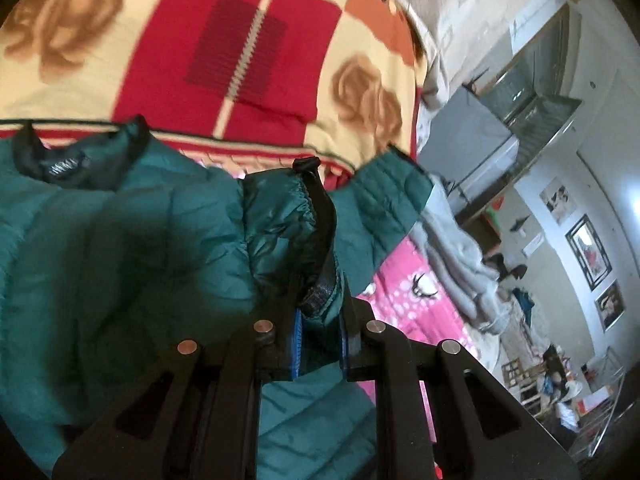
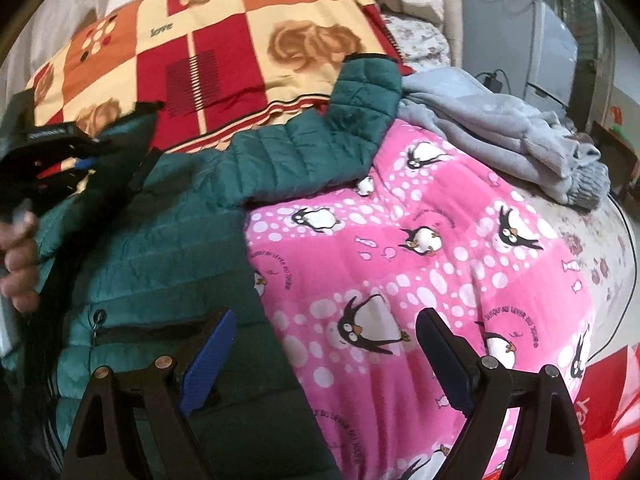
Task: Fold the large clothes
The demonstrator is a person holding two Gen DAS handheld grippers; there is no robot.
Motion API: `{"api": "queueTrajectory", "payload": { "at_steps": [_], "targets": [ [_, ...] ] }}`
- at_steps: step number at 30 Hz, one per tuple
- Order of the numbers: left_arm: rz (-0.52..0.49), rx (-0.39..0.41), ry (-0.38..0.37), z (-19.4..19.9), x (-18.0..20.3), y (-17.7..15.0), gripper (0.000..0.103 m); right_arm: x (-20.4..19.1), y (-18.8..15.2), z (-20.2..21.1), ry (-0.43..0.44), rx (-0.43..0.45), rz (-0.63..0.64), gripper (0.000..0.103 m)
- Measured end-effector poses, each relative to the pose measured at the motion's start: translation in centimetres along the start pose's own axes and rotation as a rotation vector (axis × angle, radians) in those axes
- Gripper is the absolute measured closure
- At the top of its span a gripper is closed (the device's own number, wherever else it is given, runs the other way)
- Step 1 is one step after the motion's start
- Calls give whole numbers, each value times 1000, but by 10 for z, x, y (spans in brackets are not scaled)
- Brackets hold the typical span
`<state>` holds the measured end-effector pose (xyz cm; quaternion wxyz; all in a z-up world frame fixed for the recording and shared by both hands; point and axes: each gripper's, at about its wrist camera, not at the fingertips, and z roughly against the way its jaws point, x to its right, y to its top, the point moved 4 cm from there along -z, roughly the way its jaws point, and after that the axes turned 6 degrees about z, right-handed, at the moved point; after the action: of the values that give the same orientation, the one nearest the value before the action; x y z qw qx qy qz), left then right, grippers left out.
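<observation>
In the left wrist view the left gripper [image 1: 319, 334] sits at six o'clock with its jaws drawn close together, pinching a sleeve cuff [image 1: 294, 216] of the teal jacket [image 1: 120, 240]; the blue pads [image 1: 297, 334] press on the fabric from either side, and the cuff with its black elastic trim stands up from the jaws toward twelve o'clock. The jacket's body fills the frame from seven to ten o'clock, with its black collar [image 1: 60, 160] at ten o'clock. The other sleeve [image 1: 380, 208] reaches toward two o'clock. Beyond the jacket, from eleven to one o'clock, lies a red and cream blanket [image 1: 200, 48] with brown roses. A pink quilt [image 1: 404, 292] shows at four o'clock, with a grey garment [image 1: 460, 256] beside it at three o'clock. In the right wrist view the right gripper [image 2: 324, 356] is at six o'clock, jaws spread wide with nothing between them, over the jacket's edge and the pink penguin quilt [image 2: 420, 264]. The jacket [image 2: 160, 240] lies from seven to ten o'clock, one sleeve [image 2: 360, 96] stretching toward twelve o'clock onto the blanket [image 2: 224, 40]. The grey garment [image 2: 500, 140] lies at two o'clock. A hand [image 2: 18, 264] shows at nine o'clock at the jacket's edge.
</observation>
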<state>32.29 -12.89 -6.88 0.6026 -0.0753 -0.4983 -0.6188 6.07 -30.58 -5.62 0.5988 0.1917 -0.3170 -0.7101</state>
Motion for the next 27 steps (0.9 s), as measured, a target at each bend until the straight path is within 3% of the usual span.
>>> {"api": "queueTrajectory", "payload": {
  "at_steps": [11, 16, 19, 23, 27],
  "targets": [
    [54, -101, 61, -32, -31, -25, 89, 3, -3, -7, 26, -15, -15, 13],
    [42, -131, -6, -25, -20, -33, 52, 2, -3, -7, 21, -16, -13, 13],
    [25, -134, -24, -6, -12, -39, 50, 2, -3, -7, 15, -16, -12, 13],
    [50, -44, 16, 50, -30, -37, 50, 2, -2, -5, -1, -11, -9, 13],
    [102, 111, 151, 125, -76, -12, 50, -8, 10, 2, 32, -16, 39, 13]
  ]
}}
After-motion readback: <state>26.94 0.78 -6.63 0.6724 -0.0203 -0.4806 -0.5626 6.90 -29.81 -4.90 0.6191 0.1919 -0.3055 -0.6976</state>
